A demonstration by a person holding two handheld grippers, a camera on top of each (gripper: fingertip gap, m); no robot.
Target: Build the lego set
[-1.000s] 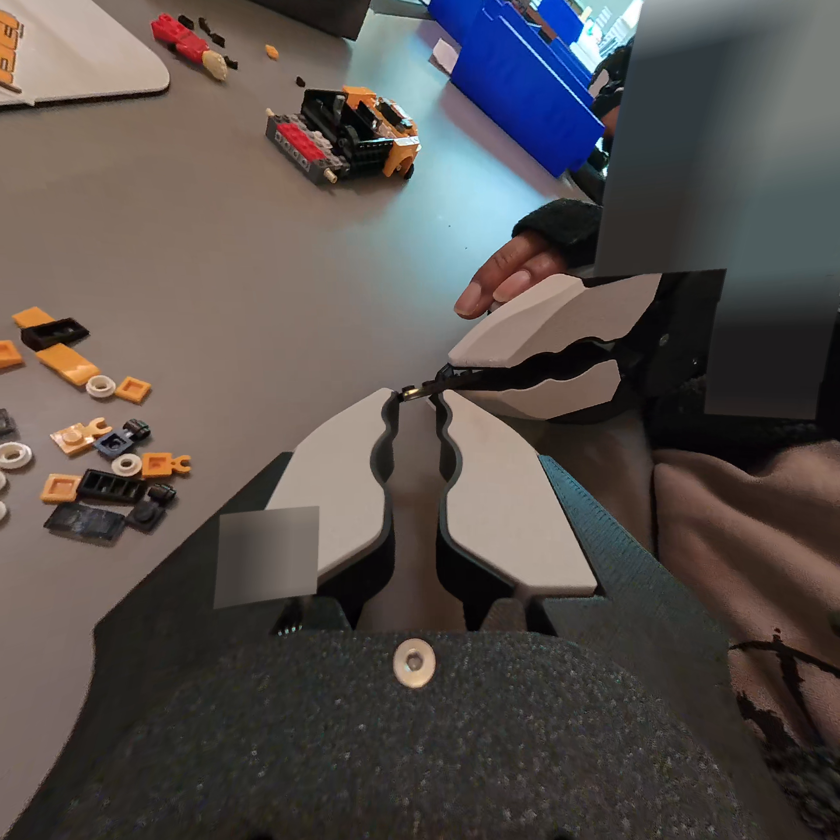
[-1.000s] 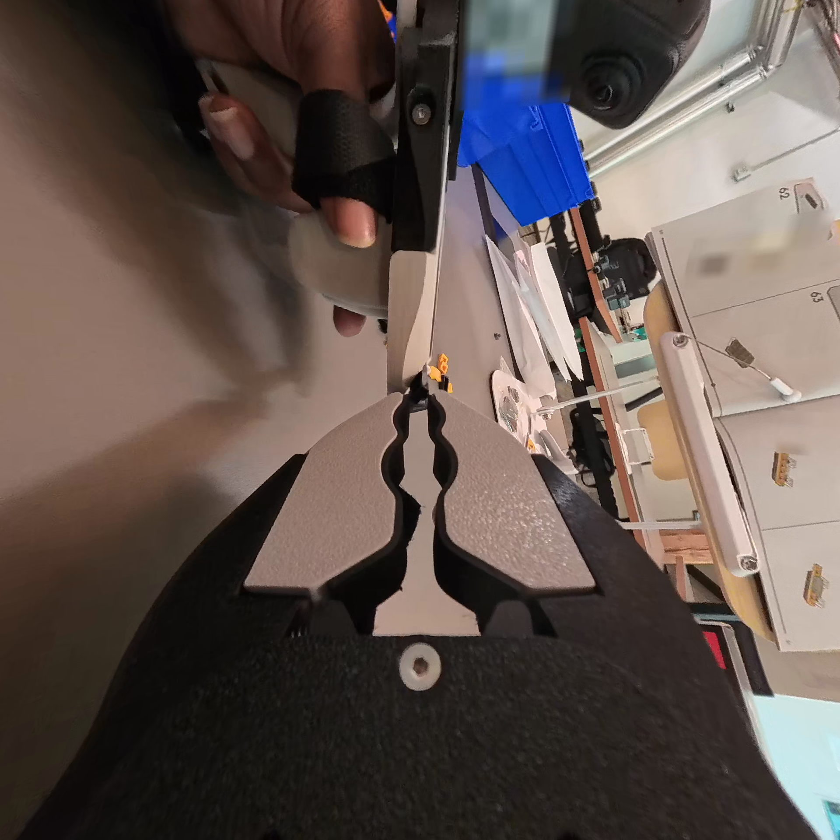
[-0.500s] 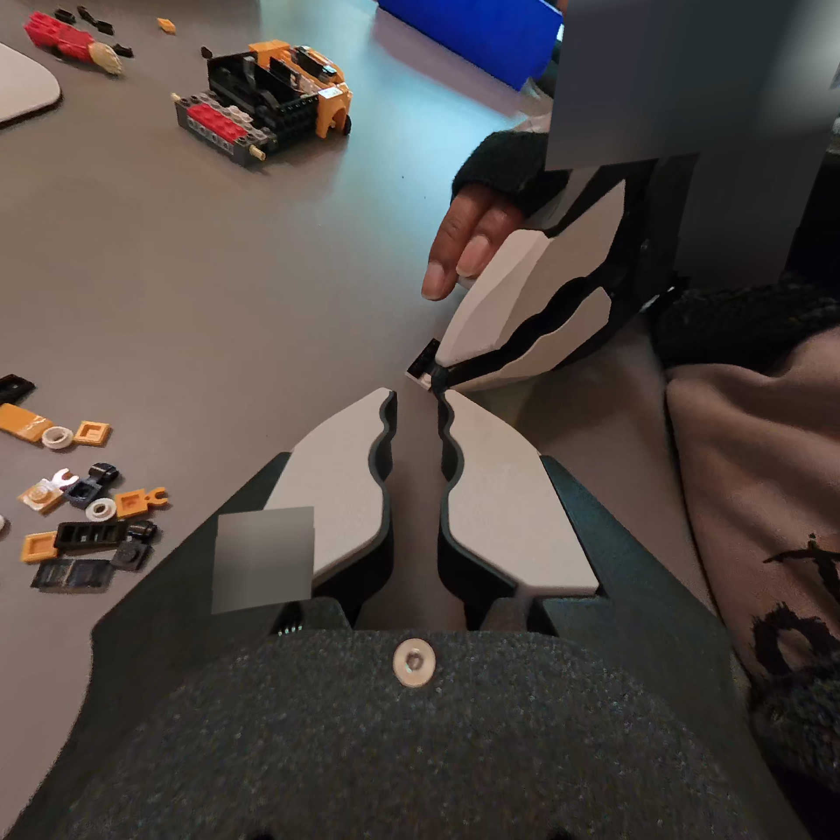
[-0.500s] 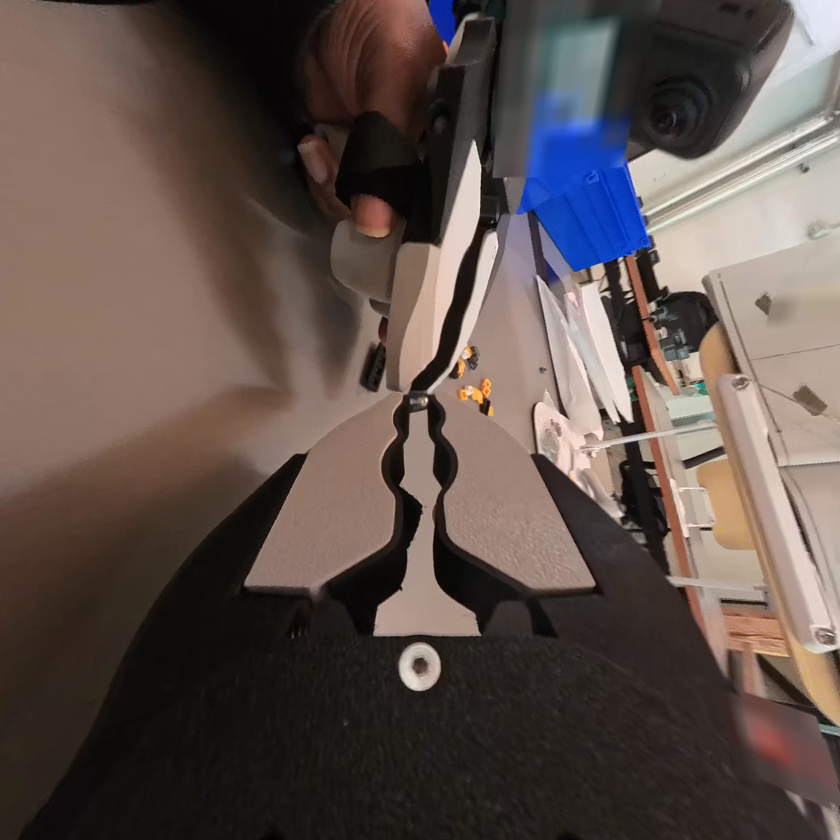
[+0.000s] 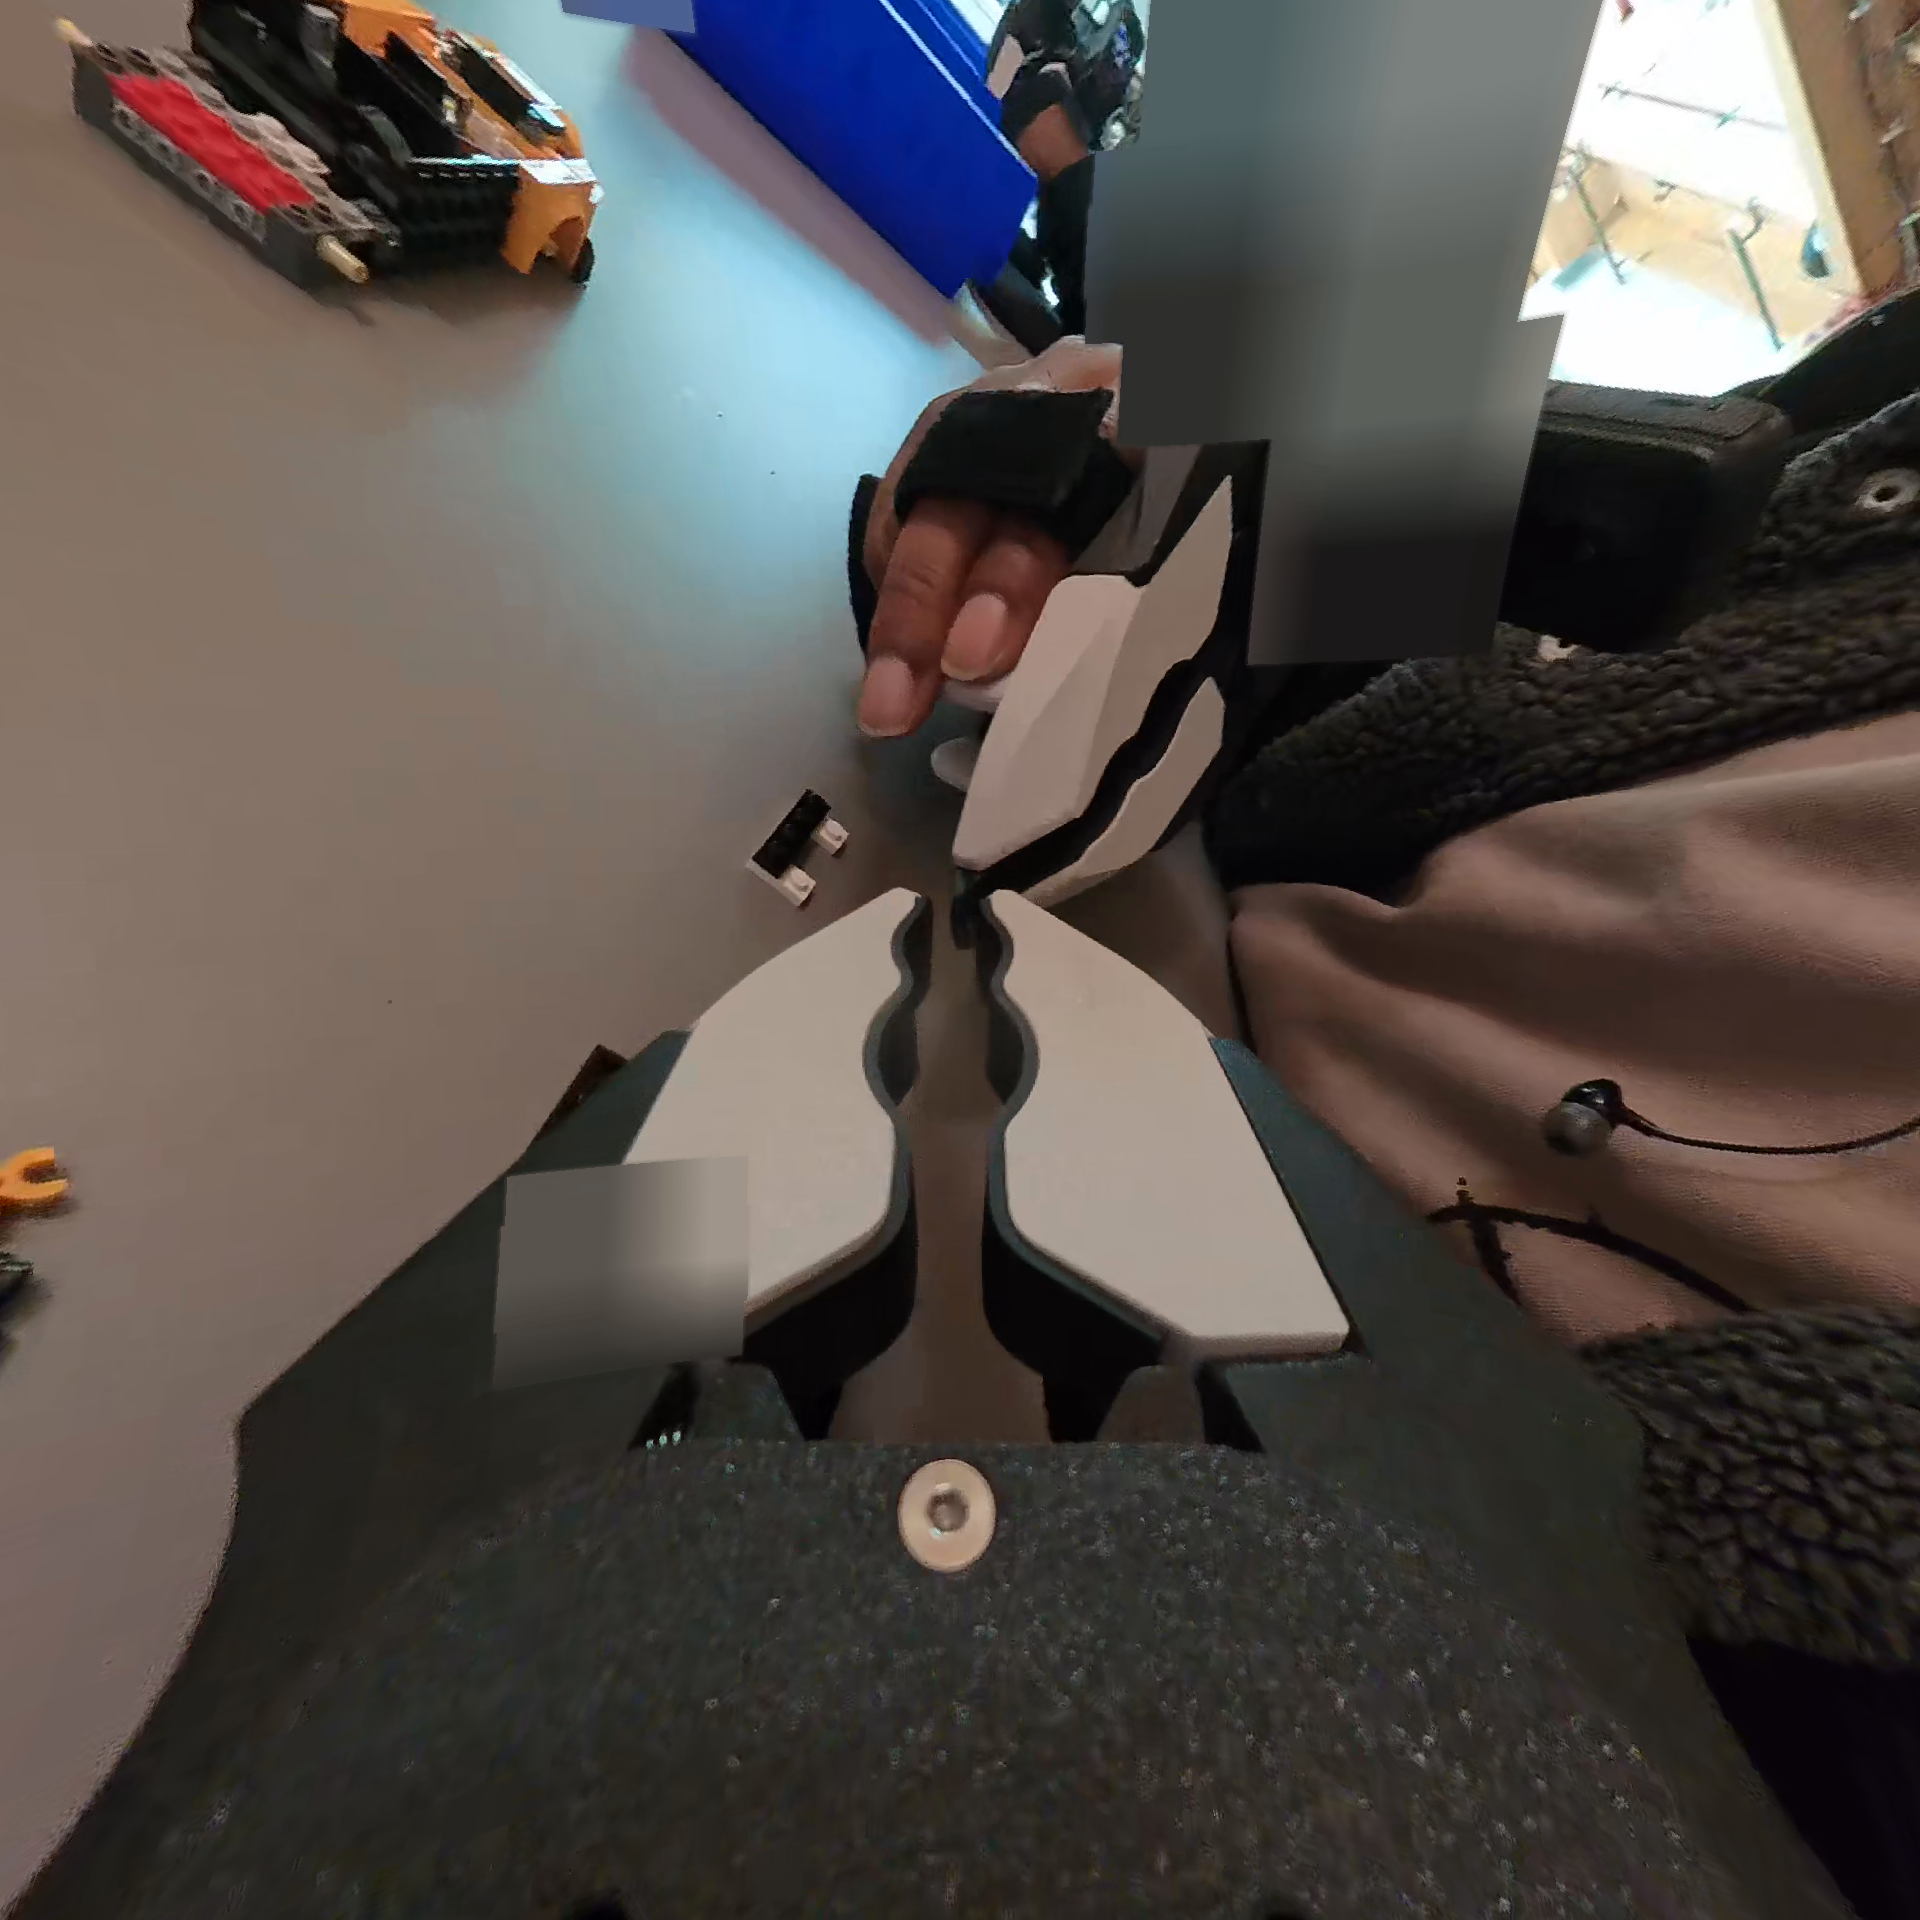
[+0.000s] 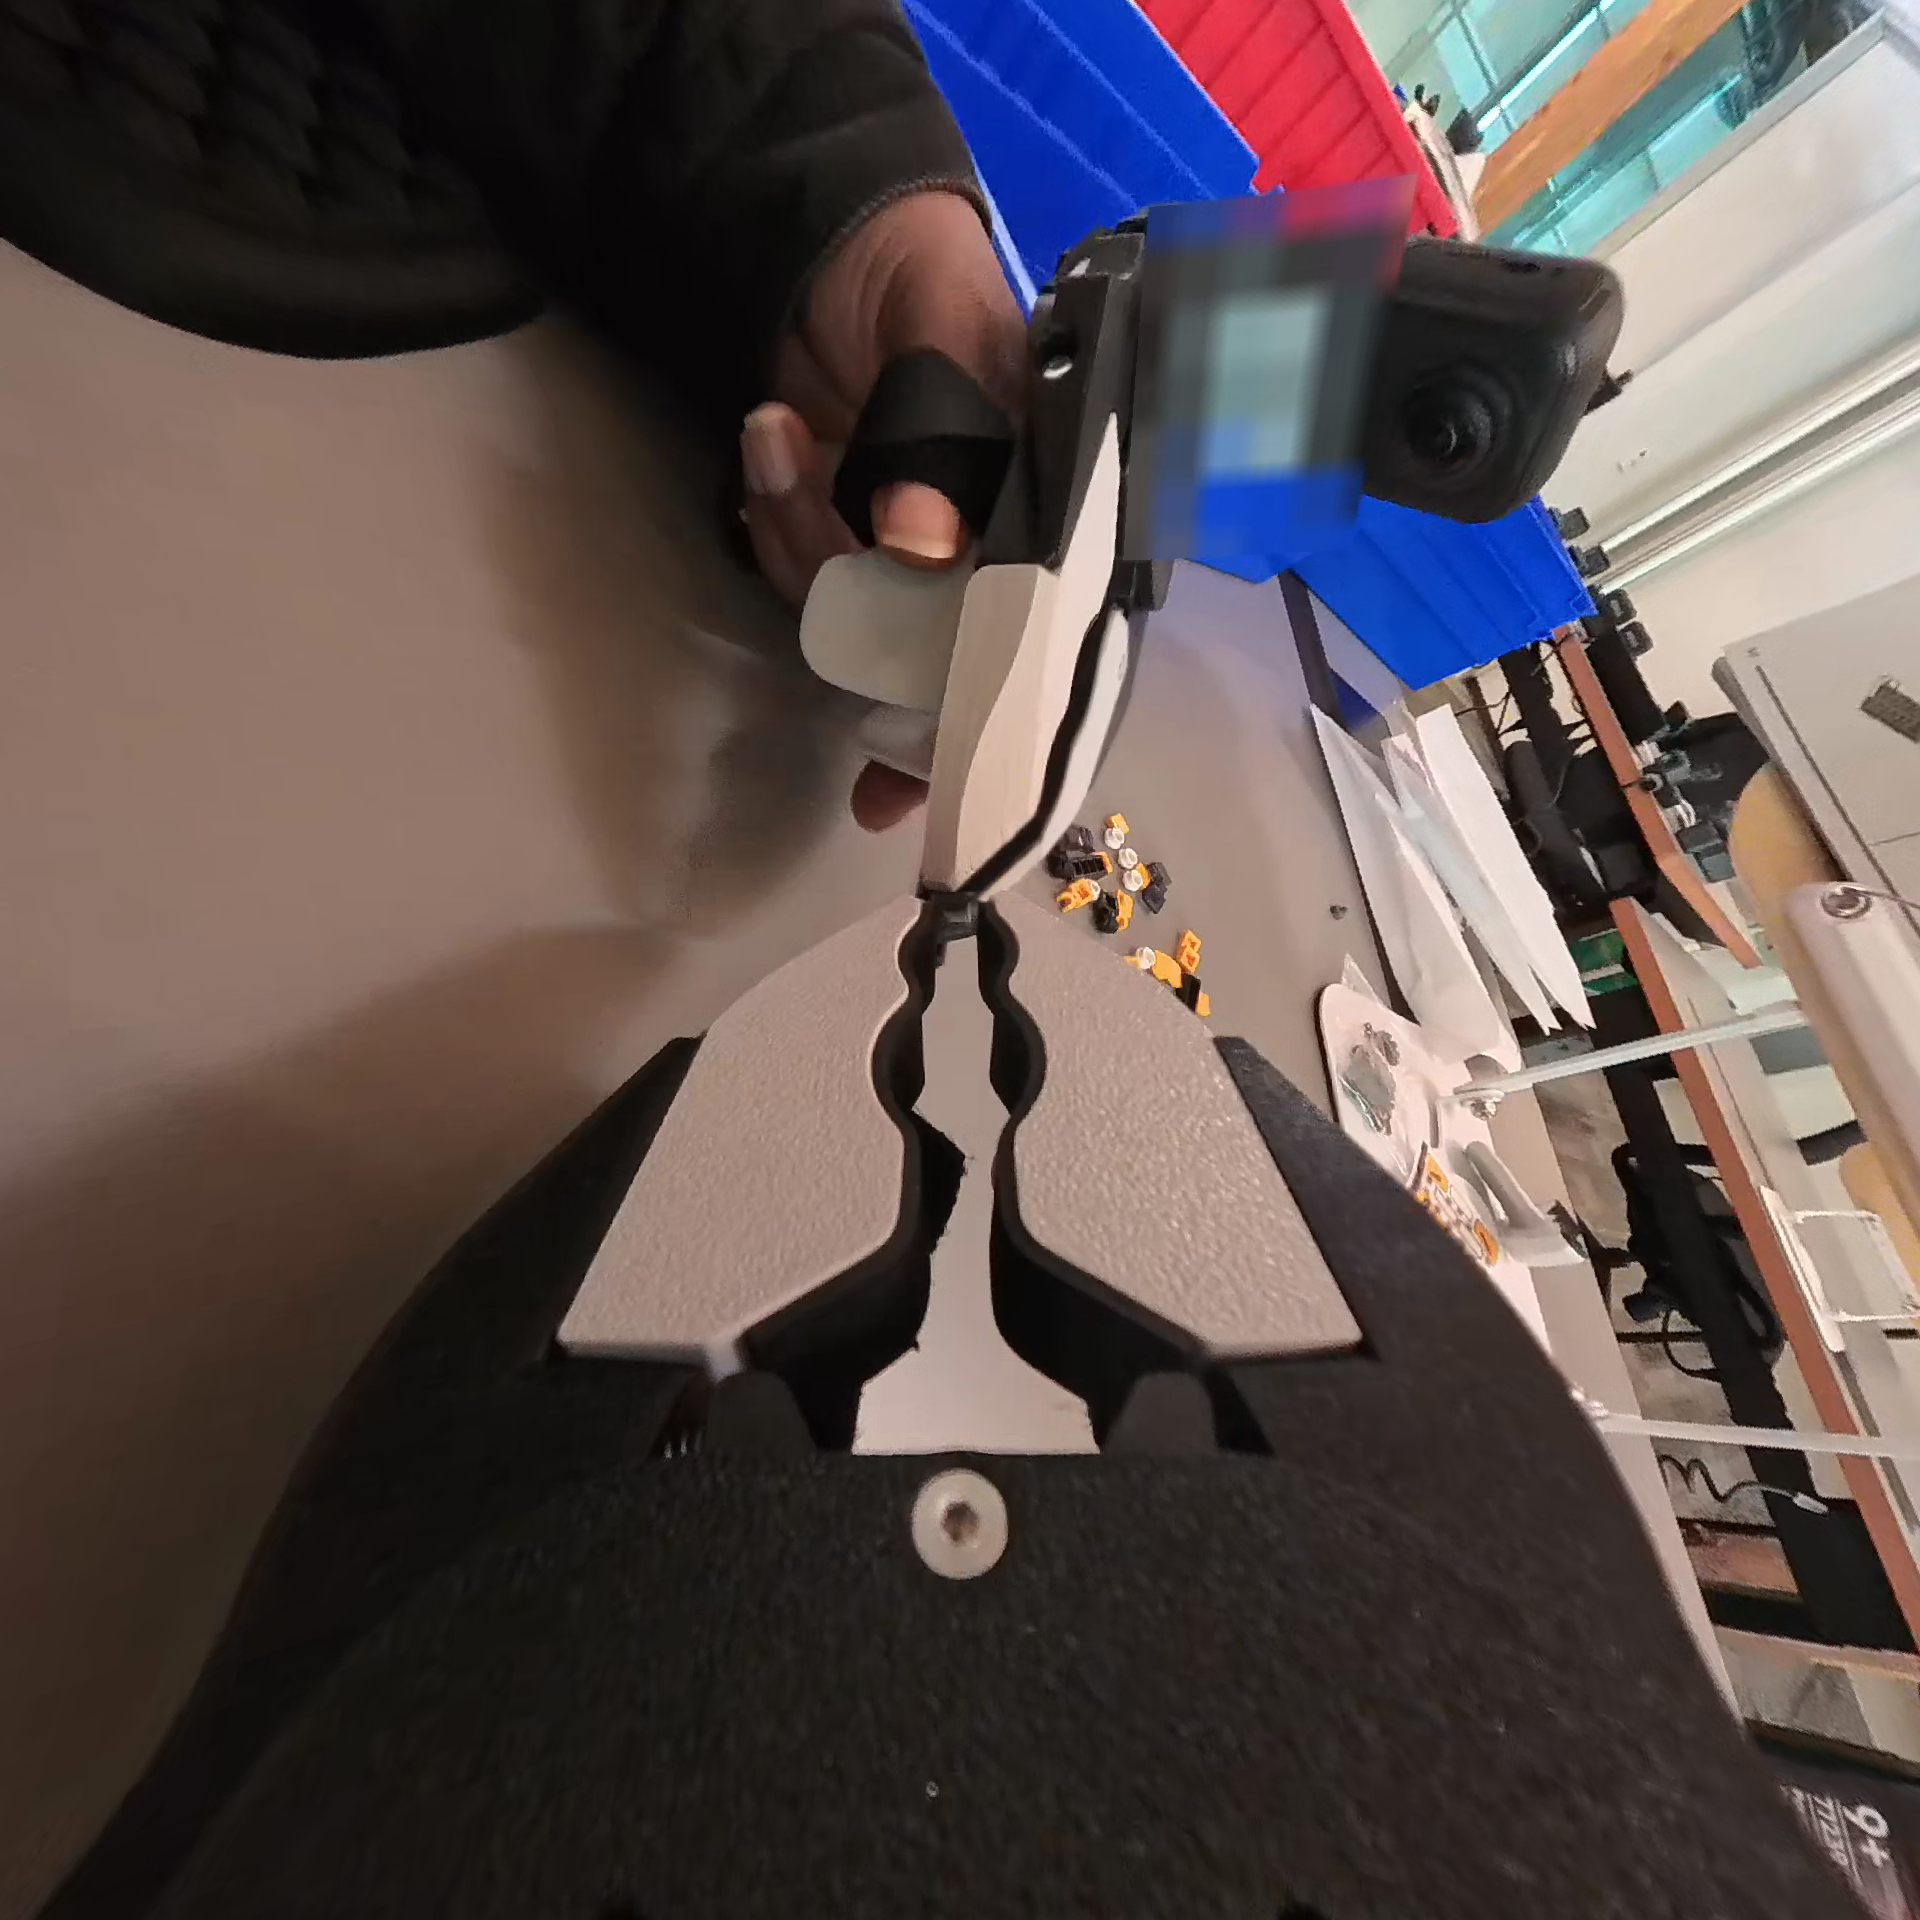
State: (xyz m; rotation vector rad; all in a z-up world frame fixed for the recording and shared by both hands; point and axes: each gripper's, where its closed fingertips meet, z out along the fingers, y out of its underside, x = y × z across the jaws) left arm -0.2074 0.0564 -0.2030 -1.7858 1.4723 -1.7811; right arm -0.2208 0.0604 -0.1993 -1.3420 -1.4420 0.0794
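My left gripper (image 5: pixel 954 920) is nearly closed, with a small black piece (image 5: pixel 964 923) between its tips. My right gripper (image 5: pixel 971 878) comes in from the upper right, closed, and meets it tip to tip. In the right wrist view my right gripper (image 6: pixel 951 925) pinches a small dark piece (image 6: pixel 956 927), and the left gripper (image 6: pixel 943 891) comes down onto it from above. A small black and white brick assembly (image 5: pixel 795 847) lies on the grey table (image 5: pixel 416 623), just left of the tips. The part-built orange, black and red car (image 5: pixel 332 156) stands at the far left.
A blue bin (image 5: pixel 862 125) stands behind the car. Loose orange, black and white pieces (image 6: pixel 1112 873) lie on the table beyond the grippers. An orange clip piece (image 5: pixel 31 1179) is at the left edge. A person's fleece sleeve and torso (image 5: pixel 1558 935) fill the right side. My two grippers' fingertips are within a few centimetres of each other.
The black and white assembly that was at the fingertips a second ago now lies on the table. Both grippers have turned and lifted, with their tips still together.
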